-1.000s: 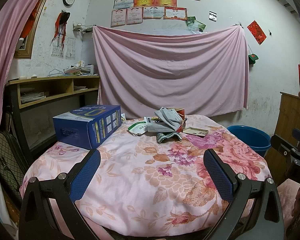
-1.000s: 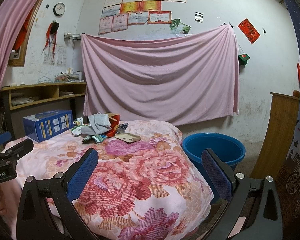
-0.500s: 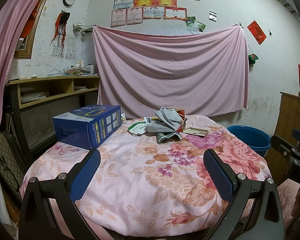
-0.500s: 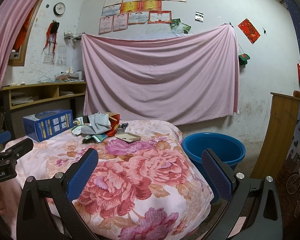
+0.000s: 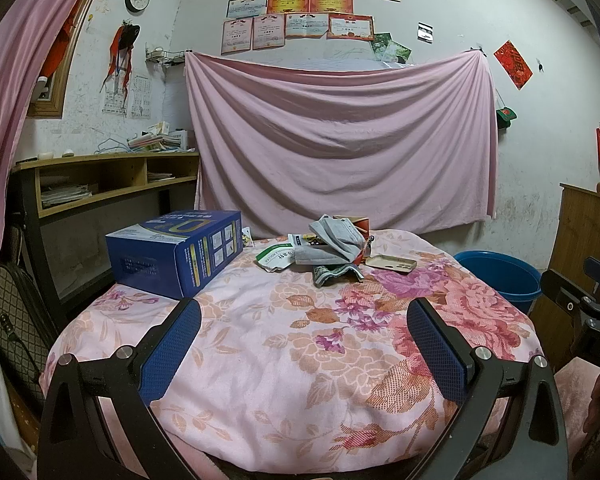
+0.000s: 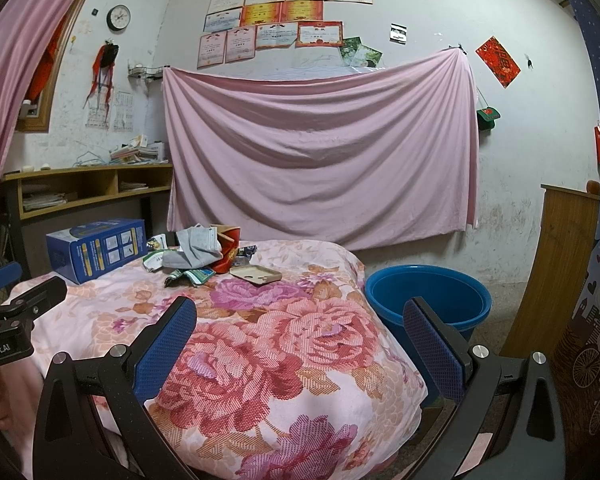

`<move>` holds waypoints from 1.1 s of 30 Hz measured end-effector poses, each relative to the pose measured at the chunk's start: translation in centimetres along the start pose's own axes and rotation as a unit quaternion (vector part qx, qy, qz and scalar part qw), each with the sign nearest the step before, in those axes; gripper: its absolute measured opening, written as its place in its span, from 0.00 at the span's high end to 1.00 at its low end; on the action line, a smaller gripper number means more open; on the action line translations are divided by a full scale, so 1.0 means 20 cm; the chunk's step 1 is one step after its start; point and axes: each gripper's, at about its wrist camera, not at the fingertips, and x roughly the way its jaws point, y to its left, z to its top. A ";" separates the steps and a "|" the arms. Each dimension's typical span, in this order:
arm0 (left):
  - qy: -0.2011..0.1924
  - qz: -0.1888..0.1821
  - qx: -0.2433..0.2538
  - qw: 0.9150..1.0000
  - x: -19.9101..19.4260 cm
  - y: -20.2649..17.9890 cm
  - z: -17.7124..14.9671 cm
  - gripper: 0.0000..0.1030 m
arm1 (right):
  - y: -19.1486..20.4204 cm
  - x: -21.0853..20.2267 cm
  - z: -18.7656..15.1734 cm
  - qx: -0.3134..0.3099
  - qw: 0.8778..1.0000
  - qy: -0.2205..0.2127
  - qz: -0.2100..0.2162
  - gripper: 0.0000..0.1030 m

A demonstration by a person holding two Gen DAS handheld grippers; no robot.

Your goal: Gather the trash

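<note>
A heap of trash [image 5: 332,246] lies at the far side of the floral-covered table [image 5: 260,352]: grey crumpled paper, a white and green wrapper [image 5: 274,258], a red carton and a flat beige tray [image 5: 390,262]. The same trash heap [image 6: 198,250] and beige tray [image 6: 256,274] show in the right wrist view. A blue tub [image 6: 428,298] stands on the floor beside the table's right edge. My left gripper [image 5: 304,342] hangs open over the near part of the table, well short of the heap. My right gripper [image 6: 300,342] is open above the table's right corner, with nothing between its fingers.
A blue cardboard box [image 5: 176,258] sits on the table's left side. Wooden shelves [image 5: 100,184] line the left wall and a wooden cabinet [image 6: 556,264] stands at the right. A pink sheet [image 5: 340,148] hangs on the back wall. The blue tub [image 5: 496,276] shows right of the table.
</note>
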 end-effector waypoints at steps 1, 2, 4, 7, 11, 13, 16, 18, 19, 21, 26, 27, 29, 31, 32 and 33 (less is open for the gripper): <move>0.000 0.000 0.000 1.000 0.00 0.00 0.00 0.02 | 0.00 0.00 0.00 0.000 1.000 0.000 0.000 0.00; 0.000 0.000 0.000 1.000 0.00 0.00 0.00 0.02 | 0.00 0.00 0.00 0.000 1.000 0.000 0.000 0.00; 0.000 0.000 0.000 1.000 0.00 0.00 0.00 0.02 | 0.00 0.00 0.00 0.000 1.000 0.000 0.000 0.00; 0.000 0.000 0.000 1.000 0.00 0.00 0.00 0.02 | 0.00 0.00 0.00 0.000 1.000 0.001 0.000 0.00; 0.000 0.000 0.000 1.000 0.00 0.00 0.00 0.02 | 0.00 0.00 0.00 0.000 1.000 0.001 0.000 0.00; 0.000 0.000 0.000 1.000 0.00 0.00 0.00 0.02 | 0.00 0.00 0.00 0.000 1.000 0.001 0.000 0.00; 0.000 0.000 0.000 1.000 0.00 0.00 0.00 0.02 | 0.00 0.00 0.00 0.000 1.000 0.001 0.000 0.00; -0.001 0.000 0.000 1.000 0.00 0.00 0.00 0.02 | 0.00 0.00 0.00 0.000 1.000 0.001 0.000 0.00; -0.001 0.001 -0.001 1.000 0.00 0.00 0.00 0.02 | 0.00 0.00 0.00 0.000 1.000 0.001 0.000 0.00; 0.000 0.002 -0.002 1.000 0.02 -0.01 0.01 0.02 | 0.00 0.00 0.00 0.000 1.000 0.001 0.000 0.00; -0.001 0.006 -0.010 1.000 0.02 0.00 0.05 0.02 | 0.00 0.01 0.02 0.002 1.000 0.002 0.006 0.00; -0.002 0.009 -0.009 1.000 0.03 0.01 0.09 0.02 | 0.00 0.01 0.03 0.002 1.000 0.001 0.010 0.00; -0.010 0.016 -0.008 1.000 0.05 0.01 0.13 0.02 | -0.01 0.02 0.06 -0.004 1.000 -0.005 0.012 0.00; -0.013 0.016 -0.008 1.000 0.09 0.02 0.15 0.02 | -0.02 0.04 0.09 -0.012 1.000 -0.013 0.012 0.00; -0.014 0.015 -0.008 1.000 0.10 0.03 0.16 0.02 | -0.02 0.06 0.10 -0.016 1.000 -0.018 0.012 0.00; -0.015 0.013 -0.009 1.000 0.13 0.03 0.18 0.02 | -0.02 0.08 0.12 -0.020 0.999 -0.023 0.012 0.00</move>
